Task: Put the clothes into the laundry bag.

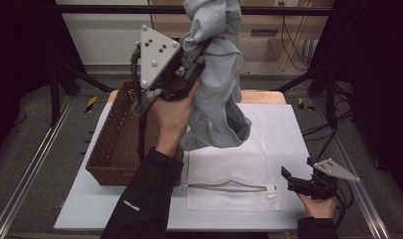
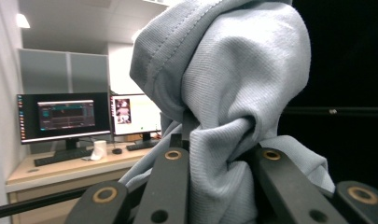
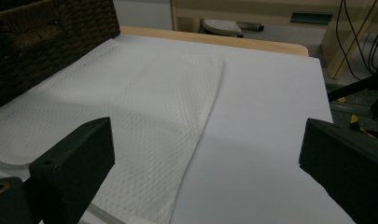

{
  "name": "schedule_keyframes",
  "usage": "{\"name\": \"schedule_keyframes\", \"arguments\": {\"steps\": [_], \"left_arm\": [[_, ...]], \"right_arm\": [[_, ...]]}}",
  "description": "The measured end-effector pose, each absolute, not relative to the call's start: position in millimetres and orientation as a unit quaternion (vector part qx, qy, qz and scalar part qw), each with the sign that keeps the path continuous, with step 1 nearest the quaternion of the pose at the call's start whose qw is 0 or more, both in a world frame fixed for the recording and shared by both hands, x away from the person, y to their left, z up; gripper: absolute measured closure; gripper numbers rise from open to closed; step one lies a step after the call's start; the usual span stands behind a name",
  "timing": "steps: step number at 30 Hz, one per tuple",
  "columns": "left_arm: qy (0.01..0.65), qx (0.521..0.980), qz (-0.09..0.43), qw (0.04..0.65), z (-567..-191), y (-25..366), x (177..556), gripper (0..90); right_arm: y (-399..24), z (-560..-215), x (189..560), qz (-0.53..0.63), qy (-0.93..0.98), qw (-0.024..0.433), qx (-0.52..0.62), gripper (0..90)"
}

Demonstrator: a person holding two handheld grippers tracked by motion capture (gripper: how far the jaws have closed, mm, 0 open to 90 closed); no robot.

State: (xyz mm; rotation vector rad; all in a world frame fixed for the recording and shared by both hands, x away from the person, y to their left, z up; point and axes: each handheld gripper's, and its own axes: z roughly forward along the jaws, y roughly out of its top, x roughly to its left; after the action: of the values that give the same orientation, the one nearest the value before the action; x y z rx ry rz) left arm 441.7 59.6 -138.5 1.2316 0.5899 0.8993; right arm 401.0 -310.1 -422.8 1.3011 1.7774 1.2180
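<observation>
- A brown wicker basket (image 1: 117,144) sits at the table's left.
- The left gripper (image 1: 191,62) is raised above it, jaws clamped on a bunched grey garment (image 1: 216,94) that hangs over the white mesh bag (image 1: 229,169).
- The right gripper (image 1: 291,179) rests low at the right, jaws wide apart, holding nothing.

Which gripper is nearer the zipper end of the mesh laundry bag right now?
Right. The right gripper sits open, low beside the mesh laundry bag's zipper end. The left gripper is raised high above the table, clamped on the grey garment.
</observation>
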Motion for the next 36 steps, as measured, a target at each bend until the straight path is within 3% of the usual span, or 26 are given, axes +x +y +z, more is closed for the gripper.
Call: {"name": "schedule_keyframes", "arguments": {"steps": [8, 18, 24, 29, 36], "left_arm": [[0.251, 0.587, 0.372, 0.674, -176.0, 25.9, 450.6, 80.4], [0.263, 0.657, 0.314, 0.633, -261.8, -13.4, 468.1, 79.7], [0.29, 0.706, 0.265, 0.59, -338.7, -28.4, 478.9, 78.9], [0.294, 0.732, 0.245, 0.564, -371.2, -32.6, 481.7, 76.9], [0.299, 0.786, 0.236, 0.487, -411.6, -35.1, 482.7, 52.3]], "right_arm": [[-313.0, -422.5, 400.0, 0.464, 0.67, 0.302, 0.495, 4.8], [-314.3, -424.8, 400.9, 0.461, 0.674, 0.294, 0.497, 6.3], [-315.4, -425.9, 400.7, 0.46, 0.674, 0.3, 0.494, 7.8], [-314.4, -426.7, 401.2, 0.457, 0.676, 0.299, 0.495, 7.8], [-313.5, -426.6, 400.8, 0.461, 0.674, 0.294, 0.497, 7.5]]}}
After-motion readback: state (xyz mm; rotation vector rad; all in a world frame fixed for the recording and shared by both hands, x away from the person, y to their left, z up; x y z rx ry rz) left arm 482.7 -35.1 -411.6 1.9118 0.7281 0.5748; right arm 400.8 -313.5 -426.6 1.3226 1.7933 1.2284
